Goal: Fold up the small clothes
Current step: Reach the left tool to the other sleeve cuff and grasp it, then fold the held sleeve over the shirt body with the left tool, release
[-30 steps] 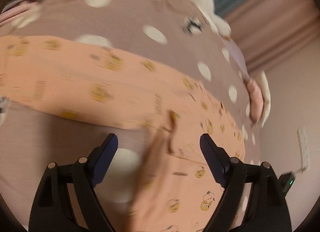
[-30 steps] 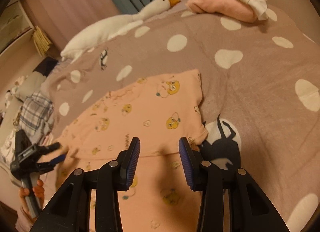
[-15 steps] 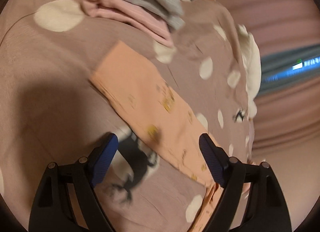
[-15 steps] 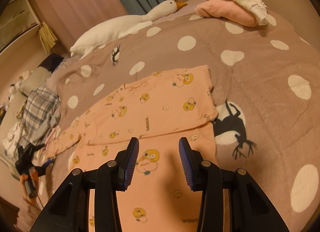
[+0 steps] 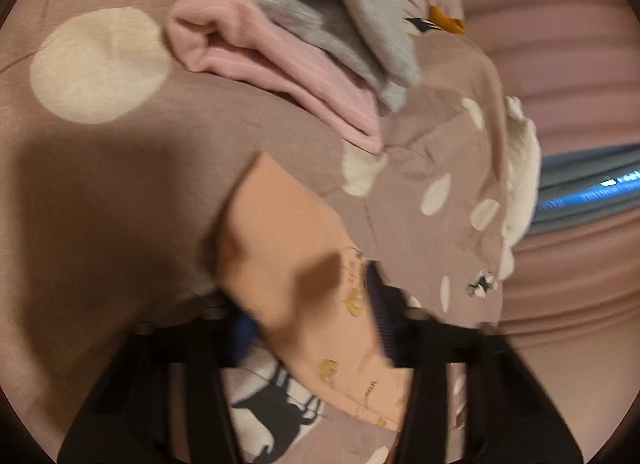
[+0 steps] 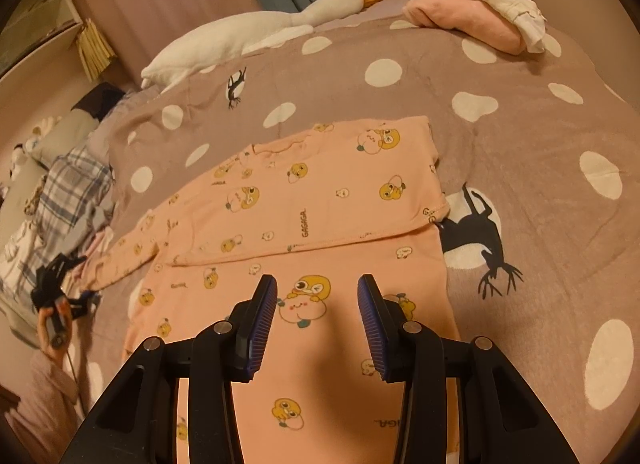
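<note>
Blur smears left wrist view: left gripper [image 5: 308, 328] fingers dark, edges soft, peach sleeve [image 5: 280, 248] lying between them; jaws apart around it, can't tell if pads touch cloth. Right gripper [image 6: 317, 318] sharp, jaws spread, hovering over peach pajama top [image 6: 320, 199] spread flat on dotted bedspread [image 6: 520, 135]. Top's lower part cut off behind right fingers. Pink and grey clothes pile [image 5: 304, 35] beyond sleeve end, partly out of frame. Goose plush [image 6: 256, 31] at far edge.

**Black grippers, blue ribbed pads**

The right gripper [image 6: 317, 316] has glossy black angular arms, silver round screws at the joints and blue ribbed pads [image 6: 262, 322]. The left gripper [image 5: 312, 328] is blurred, black with blue pads. A bare hand [image 6: 50, 330] wraps its handle, a cable trailing below.
</note>
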`<action>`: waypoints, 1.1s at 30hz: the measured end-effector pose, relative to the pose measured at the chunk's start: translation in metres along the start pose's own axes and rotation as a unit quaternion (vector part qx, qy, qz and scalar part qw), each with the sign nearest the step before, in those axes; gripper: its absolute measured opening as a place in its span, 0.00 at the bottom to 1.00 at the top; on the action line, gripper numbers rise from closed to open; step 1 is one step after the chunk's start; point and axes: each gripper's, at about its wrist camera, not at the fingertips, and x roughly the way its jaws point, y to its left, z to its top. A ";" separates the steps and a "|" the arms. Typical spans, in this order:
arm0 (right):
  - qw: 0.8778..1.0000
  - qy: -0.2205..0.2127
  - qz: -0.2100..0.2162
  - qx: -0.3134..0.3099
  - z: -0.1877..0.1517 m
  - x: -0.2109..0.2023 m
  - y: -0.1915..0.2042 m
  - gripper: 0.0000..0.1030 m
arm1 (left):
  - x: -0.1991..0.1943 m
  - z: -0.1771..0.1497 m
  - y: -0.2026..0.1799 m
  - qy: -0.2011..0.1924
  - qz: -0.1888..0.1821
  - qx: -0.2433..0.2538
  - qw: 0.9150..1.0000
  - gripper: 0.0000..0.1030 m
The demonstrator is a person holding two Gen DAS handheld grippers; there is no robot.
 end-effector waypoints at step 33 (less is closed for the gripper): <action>0.998 -0.013 0.041 0.037 -0.022 -0.009 -0.019 0.41 | 0.053 -0.333 -0.276 0.152 -0.035 0.470 0.869 0.08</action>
